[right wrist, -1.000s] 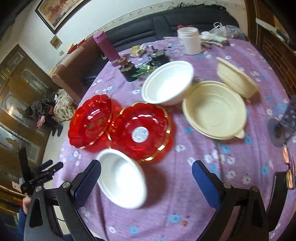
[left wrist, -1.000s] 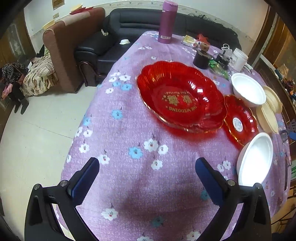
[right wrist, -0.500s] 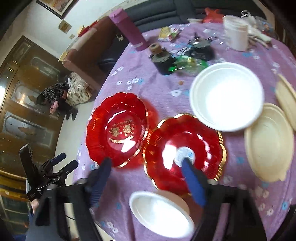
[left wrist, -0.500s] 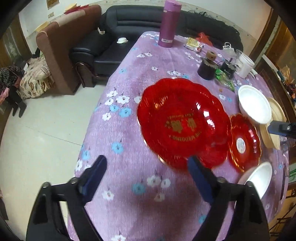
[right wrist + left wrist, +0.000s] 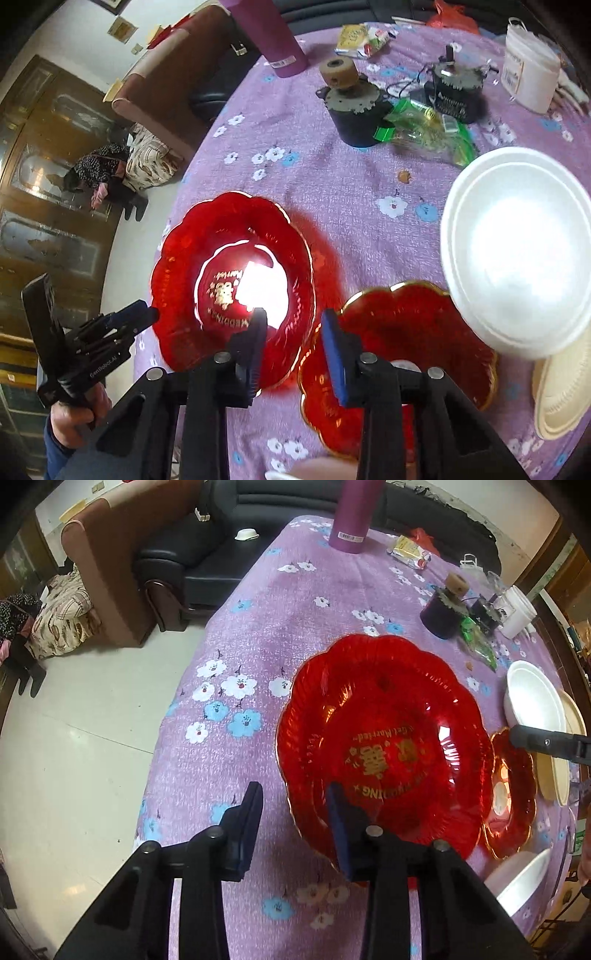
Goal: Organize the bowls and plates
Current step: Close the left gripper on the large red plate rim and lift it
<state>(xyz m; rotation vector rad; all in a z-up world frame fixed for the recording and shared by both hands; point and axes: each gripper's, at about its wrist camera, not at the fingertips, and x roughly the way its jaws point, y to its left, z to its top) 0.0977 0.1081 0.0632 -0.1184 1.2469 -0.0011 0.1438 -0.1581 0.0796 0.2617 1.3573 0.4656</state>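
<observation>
A large red plate point(image 5: 384, 738) with gold lettering lies on the purple flowered tablecloth; it also shows in the right wrist view point(image 5: 232, 280). My left gripper point(image 5: 293, 805) is half closed around its near rim, one finger over the plate, one outside. A smaller red plate point(image 5: 402, 354) lies beside it, also visible in the left wrist view point(image 5: 511, 794). My right gripper point(image 5: 293, 332) is half closed, straddling the gap between both red plates. A white bowl point(image 5: 517, 251) and cream plates point(image 5: 565, 391) lie to the right.
A purple flask point(image 5: 356, 513), two dark round devices point(image 5: 354, 107), a green wrapper point(image 5: 428, 129) and a white tub point(image 5: 528, 77) stand at the table's far side. Another white bowl point(image 5: 521, 878) sits at the near right. Sofas point(image 5: 207, 557) stand beyond the table's left edge.
Both grippers moved forward and narrowed their jaws. The left one came over the large red plate's rim; the right one came down between the two red plates.
</observation>
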